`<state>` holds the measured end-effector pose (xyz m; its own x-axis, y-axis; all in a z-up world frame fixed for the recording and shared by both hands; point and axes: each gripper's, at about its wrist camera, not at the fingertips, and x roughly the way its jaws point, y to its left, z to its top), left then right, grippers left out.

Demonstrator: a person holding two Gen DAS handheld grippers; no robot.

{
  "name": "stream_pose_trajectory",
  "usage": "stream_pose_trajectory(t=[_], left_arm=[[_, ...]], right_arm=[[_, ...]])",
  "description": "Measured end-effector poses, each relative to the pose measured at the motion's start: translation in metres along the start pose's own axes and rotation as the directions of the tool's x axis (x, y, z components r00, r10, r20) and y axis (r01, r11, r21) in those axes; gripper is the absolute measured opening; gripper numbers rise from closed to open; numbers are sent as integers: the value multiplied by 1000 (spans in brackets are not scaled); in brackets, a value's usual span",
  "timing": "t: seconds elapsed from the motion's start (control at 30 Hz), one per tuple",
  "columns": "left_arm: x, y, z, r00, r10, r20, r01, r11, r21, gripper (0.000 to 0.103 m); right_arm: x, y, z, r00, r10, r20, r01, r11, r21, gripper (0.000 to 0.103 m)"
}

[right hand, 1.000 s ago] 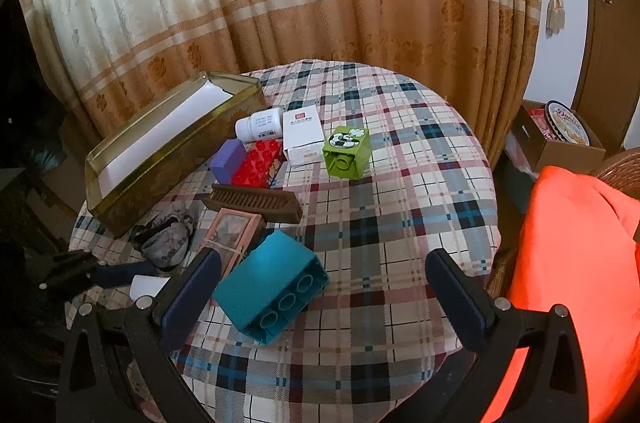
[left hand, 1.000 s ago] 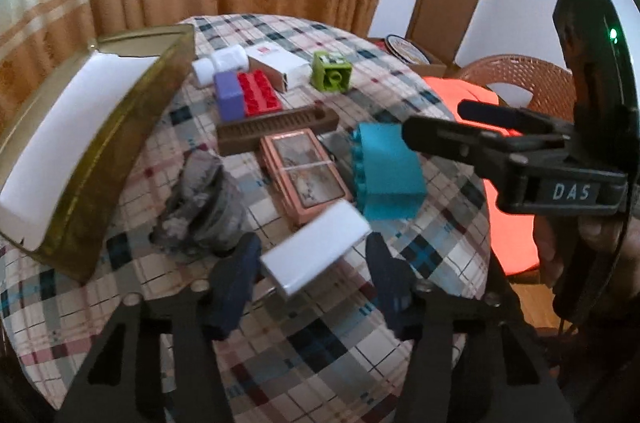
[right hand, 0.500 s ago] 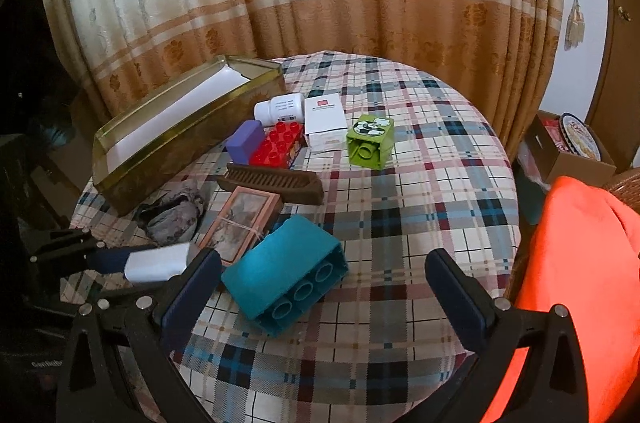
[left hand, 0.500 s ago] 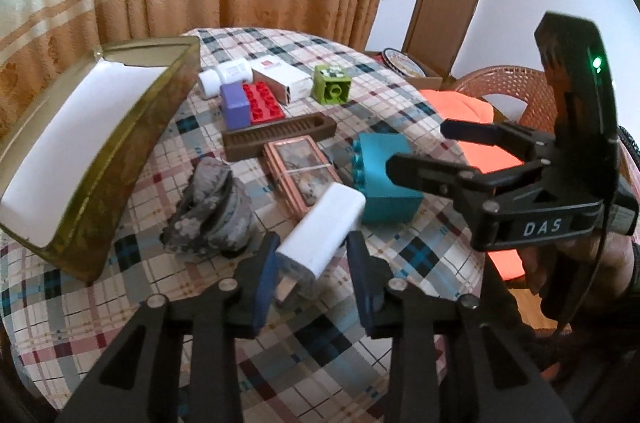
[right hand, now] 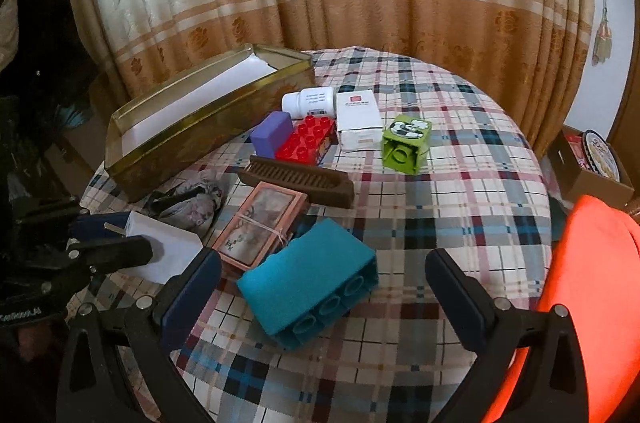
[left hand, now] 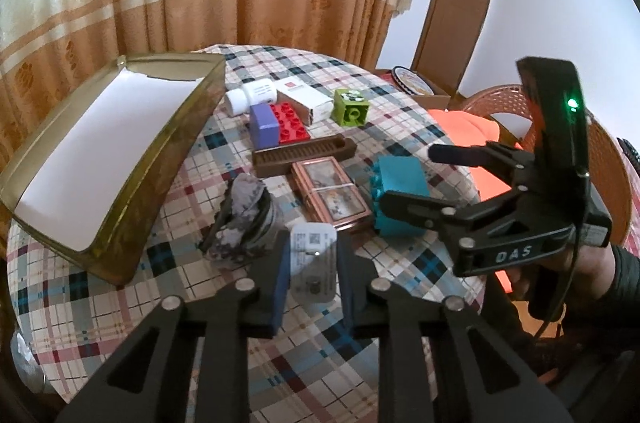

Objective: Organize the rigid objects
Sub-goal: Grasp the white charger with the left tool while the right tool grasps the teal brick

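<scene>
My left gripper (left hand: 312, 247) has its jaws closing, and the pads press on a white charger block (left hand: 314, 263), held a little above the plaid tablecloth. From the right wrist the same charger (right hand: 168, 251) shows at the left, between the left gripper's fingers (right hand: 116, 251). My right gripper (right hand: 320, 263) stands wide open over a teal building block (right hand: 312, 287) that lies on the cloth. It touches nothing. An open gold tin (left hand: 172, 159) with a white lining sits at the left.
On the cloth lie a crumpled grey cloth (left hand: 244, 219), a pink framed box (left hand: 330, 195), a brown slotted holder (left hand: 304, 155), purple (left hand: 264, 127) and red (left hand: 290, 121) blocks, a white bottle (left hand: 252, 95), a white carton (left hand: 306, 99) and a green cube (left hand: 350, 107). An orange-cushioned chair (right hand: 588, 287) stands at the right.
The left gripper's fingers closed onto the white charger and raised it off the cloth, its end now tipped towards the camera. The right gripper came nearer to the teal block.
</scene>
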<state>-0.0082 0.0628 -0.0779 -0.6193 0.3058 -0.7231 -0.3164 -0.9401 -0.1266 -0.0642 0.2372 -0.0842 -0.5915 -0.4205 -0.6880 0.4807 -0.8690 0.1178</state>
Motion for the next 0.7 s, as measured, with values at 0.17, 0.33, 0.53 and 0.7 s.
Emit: stream_pose_trajectory(t=[0.17, 0.33, 0.53, 0.7], left_arm=[[1, 1, 0, 1000, -2, 5, 2, 1000, -4, 20], [10, 1, -1, 999, 24, -33, -24, 1000, -2, 25], [21, 8, -6, 997, 0, -73, -3, 999, -42, 11], [23, 9, -9, 997, -11, -74, 7, 999, -48, 7]], right_arm=[[7, 5, -4, 999, 19, -26, -20, 999, -27, 102], [12, 1, -9, 999, 6, -39, -6, 1000, -22, 95], [14, -1, -10, 998, 44, -47, -45, 999, -21, 79], [14, -1, -11, 998, 55, -40, -55, 998, -18, 79]])
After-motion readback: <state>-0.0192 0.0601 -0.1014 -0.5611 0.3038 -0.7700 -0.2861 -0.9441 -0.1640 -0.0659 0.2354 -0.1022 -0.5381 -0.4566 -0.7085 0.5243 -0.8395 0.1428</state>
